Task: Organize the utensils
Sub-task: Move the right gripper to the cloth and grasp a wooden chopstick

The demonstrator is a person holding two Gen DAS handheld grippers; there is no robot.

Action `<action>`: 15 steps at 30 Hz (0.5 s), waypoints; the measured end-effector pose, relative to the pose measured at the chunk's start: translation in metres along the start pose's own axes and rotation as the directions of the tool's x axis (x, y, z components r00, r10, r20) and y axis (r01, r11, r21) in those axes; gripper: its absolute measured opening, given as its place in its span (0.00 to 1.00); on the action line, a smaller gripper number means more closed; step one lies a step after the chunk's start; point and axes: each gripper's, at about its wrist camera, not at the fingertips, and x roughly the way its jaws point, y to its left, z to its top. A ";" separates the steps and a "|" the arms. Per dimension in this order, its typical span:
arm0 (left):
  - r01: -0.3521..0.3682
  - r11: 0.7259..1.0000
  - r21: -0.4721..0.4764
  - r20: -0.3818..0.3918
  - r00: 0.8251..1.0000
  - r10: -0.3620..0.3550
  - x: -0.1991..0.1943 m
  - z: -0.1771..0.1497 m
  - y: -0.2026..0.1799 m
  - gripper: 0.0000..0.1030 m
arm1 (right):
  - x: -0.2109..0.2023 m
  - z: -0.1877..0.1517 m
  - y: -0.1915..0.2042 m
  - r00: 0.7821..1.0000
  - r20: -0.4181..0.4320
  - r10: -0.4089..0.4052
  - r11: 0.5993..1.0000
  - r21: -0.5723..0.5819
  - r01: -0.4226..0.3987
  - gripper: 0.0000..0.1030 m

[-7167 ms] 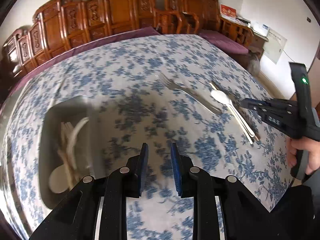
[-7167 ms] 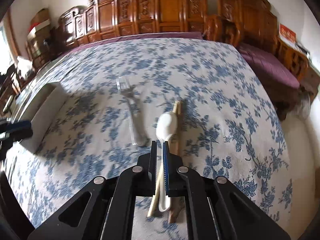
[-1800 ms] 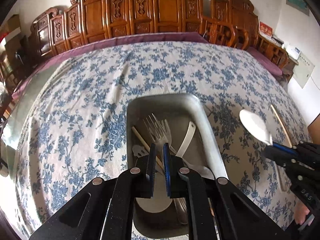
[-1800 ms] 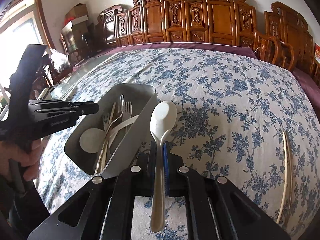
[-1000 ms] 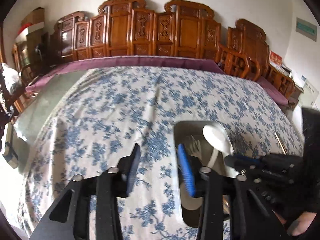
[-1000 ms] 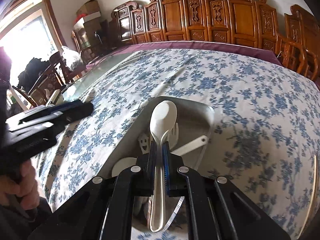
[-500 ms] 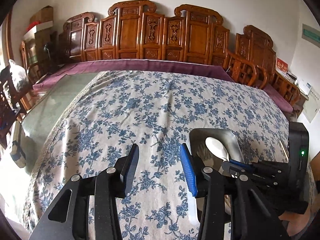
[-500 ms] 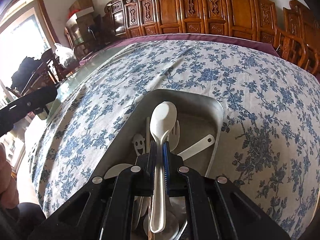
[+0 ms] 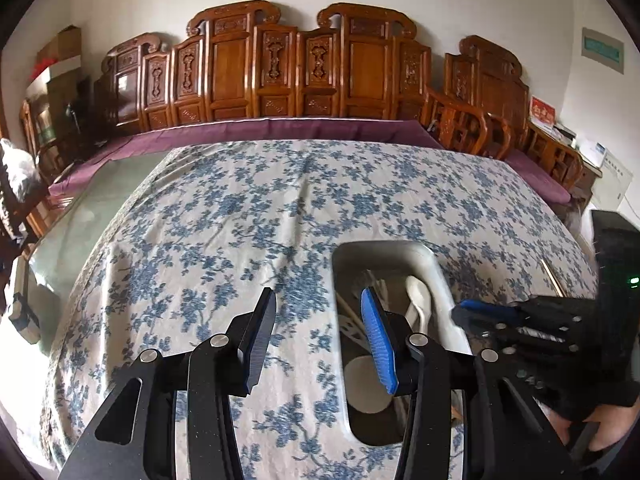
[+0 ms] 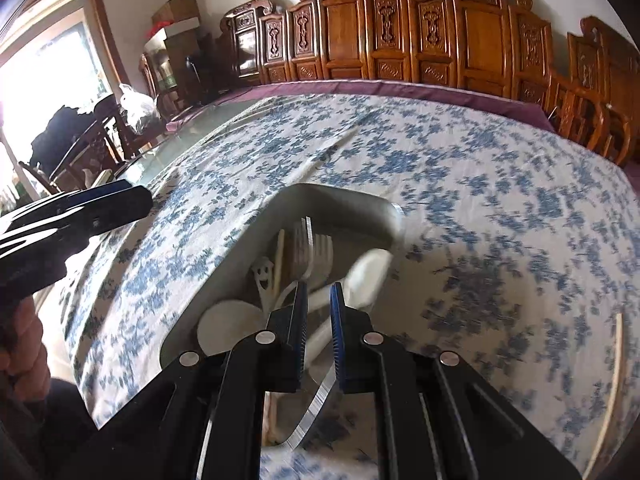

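My right gripper (image 10: 319, 304) hangs over the near end of the grey tray (image 10: 352, 200), and its jaws have just been opening: there is now a narrow gap between them and nothing pinched. The white spoon (image 10: 366, 276) lies loose in the tray, blurred, its bowl against the right-hand wall, past the fingertips. Beside it in the tray I see forks (image 10: 316, 252), a pale stick-like handle, a small white piece with a smiling face cut in it, and a round white disc (image 10: 230, 328) at the near end.

My left gripper (image 9: 318, 330) is spread, with nothing between its jaws, and it sits over the blue-flowered tablecloth (image 9: 224, 216) just left of the tray (image 9: 384, 250); its blue right finger overlaps the tray's left side in that view. There the spoon (image 9: 418, 296) rests inside the tray, and the right gripper (image 9: 466, 312) reaches in from the right edge.

A single chopstick (image 10: 610, 380) lies on the cloth well to the right of the tray.
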 end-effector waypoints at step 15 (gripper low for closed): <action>0.094 0.990 0.107 -0.045 0.995 -0.090 0.007 -0.022 -0.077 0.79 | -0.089 -0.068 -0.098 0.980 0.003 -0.198 0.979 0.039 0.198 0.38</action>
